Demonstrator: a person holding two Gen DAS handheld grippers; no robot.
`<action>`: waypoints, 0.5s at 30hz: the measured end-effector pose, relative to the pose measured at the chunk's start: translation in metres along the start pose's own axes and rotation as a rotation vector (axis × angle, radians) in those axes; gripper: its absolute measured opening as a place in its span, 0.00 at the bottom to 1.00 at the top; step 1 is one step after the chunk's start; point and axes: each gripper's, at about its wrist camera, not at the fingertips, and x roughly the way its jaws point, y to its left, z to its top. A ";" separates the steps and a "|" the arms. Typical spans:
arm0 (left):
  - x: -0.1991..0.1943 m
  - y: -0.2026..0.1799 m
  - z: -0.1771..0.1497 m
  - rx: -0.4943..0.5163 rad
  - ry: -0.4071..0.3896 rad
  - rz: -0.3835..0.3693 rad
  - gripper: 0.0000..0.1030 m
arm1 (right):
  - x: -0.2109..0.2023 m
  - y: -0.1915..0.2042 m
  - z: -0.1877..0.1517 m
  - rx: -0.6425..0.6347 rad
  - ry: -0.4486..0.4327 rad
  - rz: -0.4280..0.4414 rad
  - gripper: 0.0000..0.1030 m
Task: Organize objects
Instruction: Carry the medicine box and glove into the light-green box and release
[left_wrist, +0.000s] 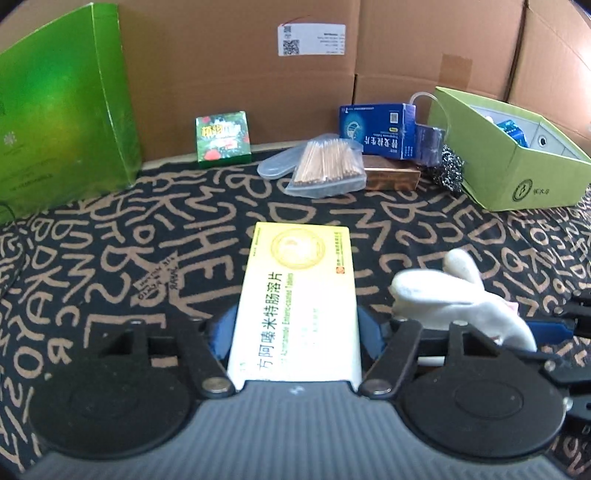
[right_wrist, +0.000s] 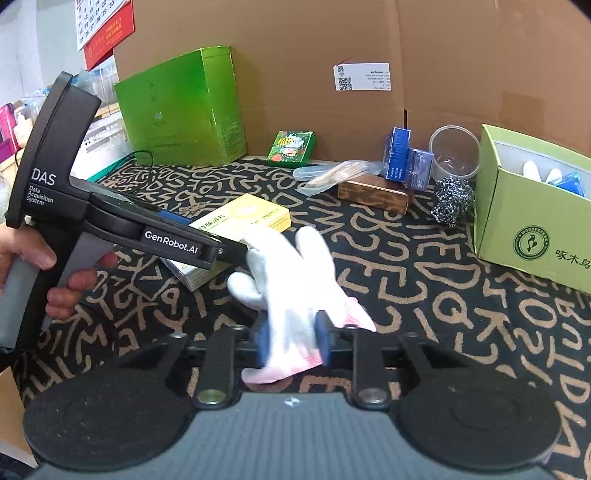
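My left gripper (left_wrist: 295, 325) is shut on a yellow-and-white medicine box (left_wrist: 299, 295), held low over the patterned cloth; the box also shows in the right wrist view (right_wrist: 243, 218) under the left gripper (right_wrist: 207, 243). My right gripper (right_wrist: 291, 343) is shut on the pink cuff of a white glove (right_wrist: 291, 273), whose fingers point away. The glove also shows in the left wrist view (left_wrist: 454, 299), just right of the box.
An open light-green box (right_wrist: 524, 229) with several items stands at right. A steel scourer (right_wrist: 452, 201), clear cup (right_wrist: 456, 151), blue boxes (right_wrist: 399, 155), brown box (right_wrist: 373, 194), toothpick bag (left_wrist: 325, 166), small green box (right_wrist: 291, 147) and tall green box (right_wrist: 184, 110) line the cardboard wall.
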 end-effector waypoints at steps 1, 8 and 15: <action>-0.001 -0.001 0.000 0.001 0.001 -0.001 0.64 | -0.001 0.000 0.000 0.002 -0.004 0.002 0.18; -0.022 -0.006 0.004 -0.009 -0.036 -0.041 0.64 | -0.020 -0.005 0.006 0.018 -0.074 -0.007 0.15; -0.052 -0.030 0.032 -0.003 -0.132 -0.128 0.64 | -0.058 -0.026 0.023 0.017 -0.202 -0.078 0.15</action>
